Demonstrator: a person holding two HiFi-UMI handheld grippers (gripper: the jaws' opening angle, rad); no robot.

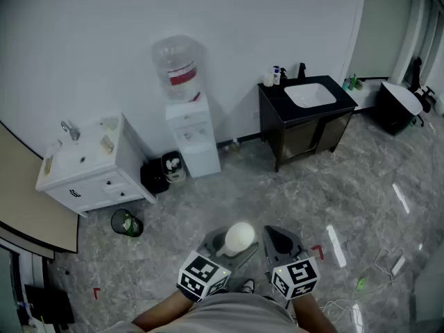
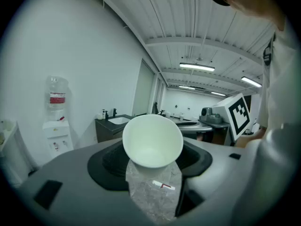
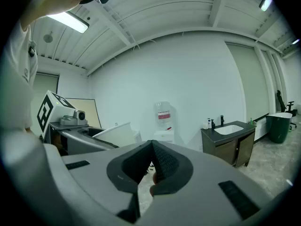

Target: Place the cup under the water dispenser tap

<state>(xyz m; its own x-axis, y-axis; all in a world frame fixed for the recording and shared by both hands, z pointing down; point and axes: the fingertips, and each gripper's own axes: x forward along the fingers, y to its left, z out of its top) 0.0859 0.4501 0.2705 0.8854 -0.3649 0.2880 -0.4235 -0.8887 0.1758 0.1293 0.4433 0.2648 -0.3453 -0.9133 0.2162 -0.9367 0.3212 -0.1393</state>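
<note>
My left gripper [image 1: 232, 247] is shut on a white paper cup [image 1: 239, 236], low in the head view, just in front of the person's body. In the left gripper view the cup [image 2: 153, 140] sits between the jaws, tilted, with its mouth toward the camera. My right gripper [image 1: 277, 241] is beside it, shut and empty, its pads [image 3: 162, 166] pressed together. The white water dispenser [image 1: 191, 134] with a clear bottle on top stands against the far wall, well away from both grippers. It is also seen small in the left gripper view [image 2: 56, 126] and in the right gripper view [image 3: 164, 124].
A white vanity cabinet [image 1: 90, 168] stands left of the dispenser and a black sink cabinet [image 1: 305, 120] to its right. A black bag [image 1: 154, 177] and a small bin [image 1: 127, 223] sit on the marble floor near the dispenser. Cables [image 1: 388, 266] lie at the right.
</note>
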